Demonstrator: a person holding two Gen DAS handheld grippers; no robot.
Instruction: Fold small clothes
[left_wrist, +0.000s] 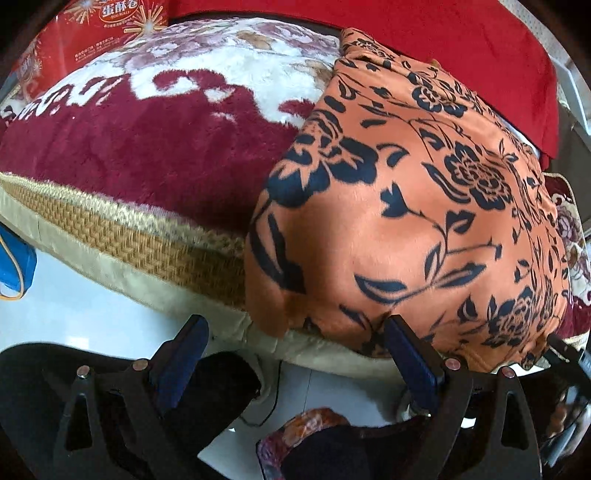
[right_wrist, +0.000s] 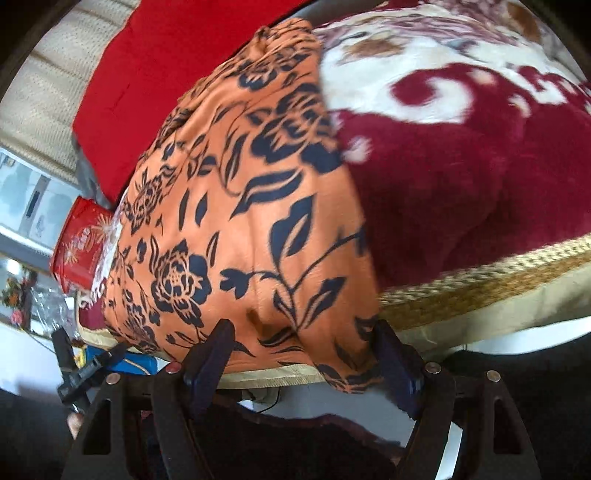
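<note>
We find the orange garment (left_wrist: 406, 206) spread along the bed's (left_wrist: 122, 236) near edge, its hem overhanging; no fold is visible yet. Left tongs (left_wrist: 295, 332) and right tongs (right_wrist: 299, 339) both stand wide open, gripping nothing, poised at that hem.

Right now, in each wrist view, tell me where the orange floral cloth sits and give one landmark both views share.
Left wrist view: the orange cloth fills the right half, its near hem hanging over the bed edge.
Right wrist view: the orange cloth lies left of centre, running from the top down to the bottom edge of the bed.
Shared landmark: the maroon and cream blanket beneath it.
</note>
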